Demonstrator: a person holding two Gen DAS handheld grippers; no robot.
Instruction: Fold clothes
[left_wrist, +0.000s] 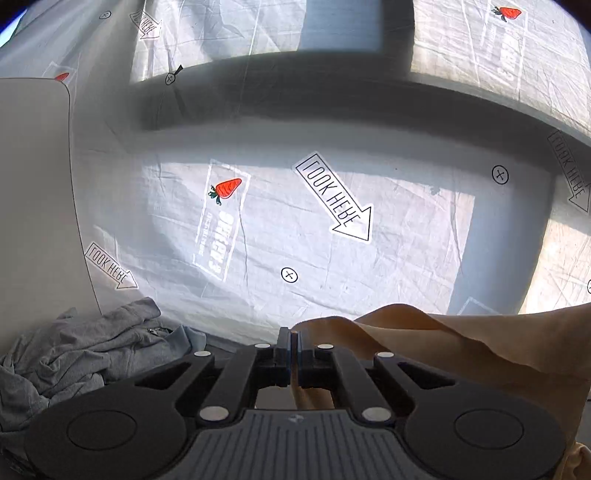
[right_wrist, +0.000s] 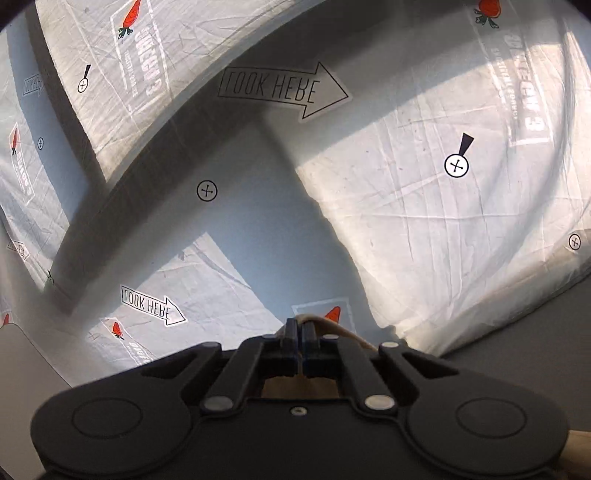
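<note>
A tan garment (left_wrist: 461, 347) hangs from my left gripper (left_wrist: 294, 338), which is shut on its edge; the cloth drapes to the right and lower right of the left wrist view. My right gripper (right_wrist: 300, 328) is shut on another part of the same tan garment (right_wrist: 332, 328), of which only a thin fold shows over the fingers and below the jaws. A crumpled grey garment (left_wrist: 81, 354) lies on the surface at the lower left of the left wrist view, beside the left gripper.
A white printed sheet (left_wrist: 332, 236) with carrots, "LOOK HERE" arrows and cross marks covers the work surface, also in the right wrist view (right_wrist: 424, 229). A pale grey rounded panel (left_wrist: 33, 192) stands at the left. Window shadows cross the sheet.
</note>
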